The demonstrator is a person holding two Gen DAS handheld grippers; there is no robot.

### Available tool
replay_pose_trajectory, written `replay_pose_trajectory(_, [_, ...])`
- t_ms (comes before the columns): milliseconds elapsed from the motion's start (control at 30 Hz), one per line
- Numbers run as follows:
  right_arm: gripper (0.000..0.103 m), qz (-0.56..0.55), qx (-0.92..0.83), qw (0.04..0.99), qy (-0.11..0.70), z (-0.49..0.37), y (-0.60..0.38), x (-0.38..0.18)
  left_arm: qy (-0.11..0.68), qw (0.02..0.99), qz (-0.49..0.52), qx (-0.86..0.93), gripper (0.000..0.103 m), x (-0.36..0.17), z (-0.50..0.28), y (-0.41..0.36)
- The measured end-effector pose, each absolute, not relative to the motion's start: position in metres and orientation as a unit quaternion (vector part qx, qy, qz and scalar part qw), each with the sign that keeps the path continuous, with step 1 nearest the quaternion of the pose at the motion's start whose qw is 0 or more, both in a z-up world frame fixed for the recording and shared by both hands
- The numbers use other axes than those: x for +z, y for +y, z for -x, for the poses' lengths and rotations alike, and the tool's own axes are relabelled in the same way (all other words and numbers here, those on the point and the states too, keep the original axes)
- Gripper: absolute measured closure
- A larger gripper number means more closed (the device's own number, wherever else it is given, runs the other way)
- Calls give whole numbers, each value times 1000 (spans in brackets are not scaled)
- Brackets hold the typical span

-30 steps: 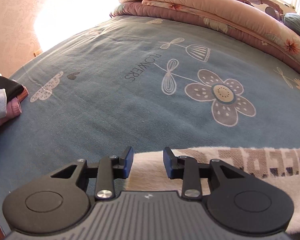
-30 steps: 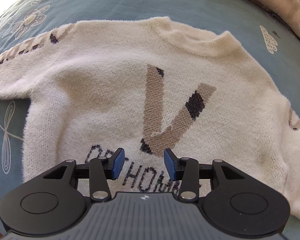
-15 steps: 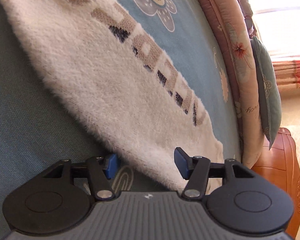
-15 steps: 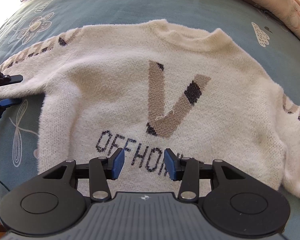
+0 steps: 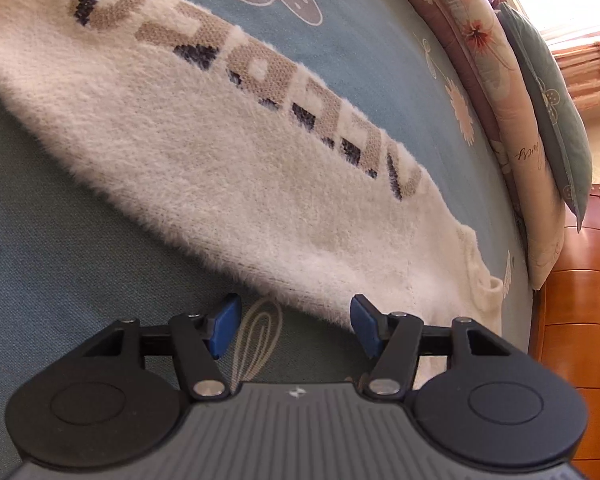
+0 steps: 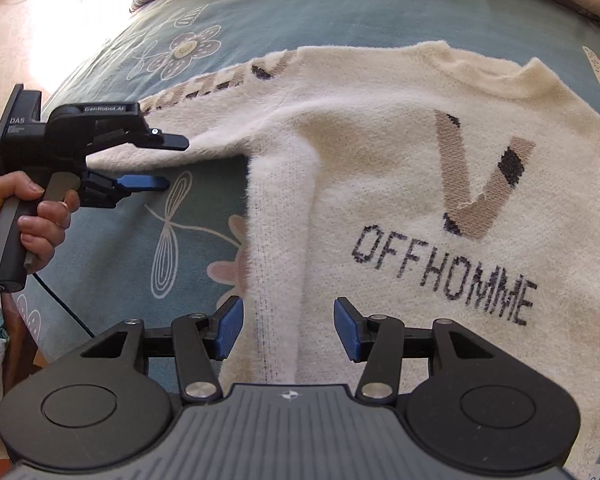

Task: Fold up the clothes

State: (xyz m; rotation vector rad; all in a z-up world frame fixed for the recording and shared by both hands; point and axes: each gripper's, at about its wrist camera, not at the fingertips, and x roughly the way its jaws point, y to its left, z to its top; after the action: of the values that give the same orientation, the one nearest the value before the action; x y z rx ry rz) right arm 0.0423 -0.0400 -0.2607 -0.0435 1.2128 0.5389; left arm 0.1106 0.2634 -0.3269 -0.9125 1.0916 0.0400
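A fluffy cream sweater [image 6: 400, 168] lies flat on the blue flowered bedsheet [image 6: 112, 248], front up, with a tan V and "OFF HOMME" lettering. Its left sleeve [image 5: 204, 136], which carries tan and dark letters, stretches out across the sheet. My left gripper [image 5: 295, 326] is open at the sleeve's lower edge, near the armpit. From the right wrist view the left gripper [image 6: 175, 163] shows one finger above the sleeve edge and one beside it. My right gripper [image 6: 288, 328] is open over the sweater's left side seam, low on the body.
A hand [image 6: 32, 216] holds the left gripper's handle, and a black cable [image 6: 60, 308] trails from it. A folded pink floral quilt [image 5: 488, 60] and a teal pillow [image 5: 552, 92] line the far side of the bed. An orange wooden bed frame [image 5: 576, 320] stands at the right.
The left gripper swung from facing across the bed to the sleeve's edge and opened wider. The right gripper shifted left to the sweater's side seam and opened wider.
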Motion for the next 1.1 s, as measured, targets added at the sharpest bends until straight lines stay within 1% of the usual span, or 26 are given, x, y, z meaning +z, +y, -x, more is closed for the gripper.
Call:
replay_pose_trajectory(33, [50, 34, 250, 784, 567, -40, -33, -264, 503, 761, 409, 13, 42, -326, -114, 259])
replay_pose_trajectory(100, [60, 38, 266, 777, 569, -36, -22, -266, 508, 766, 395, 0, 40, -325, -117, 253])
replay_pose_trajectory(133, [62, 37, 276, 774, 569, -34, -17, -266, 512, 764, 394, -10, 38, -326, -118, 251])
replay_pose_trajectory(233, [62, 19, 318, 759, 568, -31, 3, -263, 517, 755, 403, -28, 36, -328, -123, 253])
replay_pose_trajectory(300, [59, 20, 347, 750, 563, -30, 23, -262, 513, 757, 404, -31, 36, -326, -126, 257])
replay_pose_trajectory(333, [54, 27, 359, 744, 563, -30, 35, -264, 509, 762, 399, -28, 36, -323, -126, 260])
replay_pose_trajectory(367, [52, 33, 370, 739, 562, -30, 47, -268, 508, 765, 395, -23, 36, -321, -127, 263])
replay_pose_trajectory(400, [51, 35, 379, 734, 563, -30, 56, -273, 508, 765, 395, -22, 36, -320, -127, 265])
replay_pose_trajectory(533, [51, 12, 396, 681, 616, -38, 82, -305, 519, 766, 378, -28, 36, -318, -122, 265])
replay_pose_trajectory(600, [51, 5, 398, 683, 613, -36, 80, -303, 525, 766, 369, -43, 36, -317, -118, 261])
replay_pose_trajectory(700, [51, -8, 394, 693, 604, -29, 64, -293, 523, 755, 389, -67, 36, -322, -110, 256])
replay_pose_trajectory(1000, [51, -21, 306, 723, 619, -18, -10, -285, 472, 722, 501, -67, 34, -353, -116, 242])
replay_pose_trajectory(1067, [51, -32, 286, 730, 620, -18, -21, -284, 458, 718, 520, -57, 39, -360, -121, 241])
replay_pose_trajectory(1100, [51, -36, 279, 734, 619, -18, -24, -284, 454, 726, 514, -51, 56, -358, -123, 239])
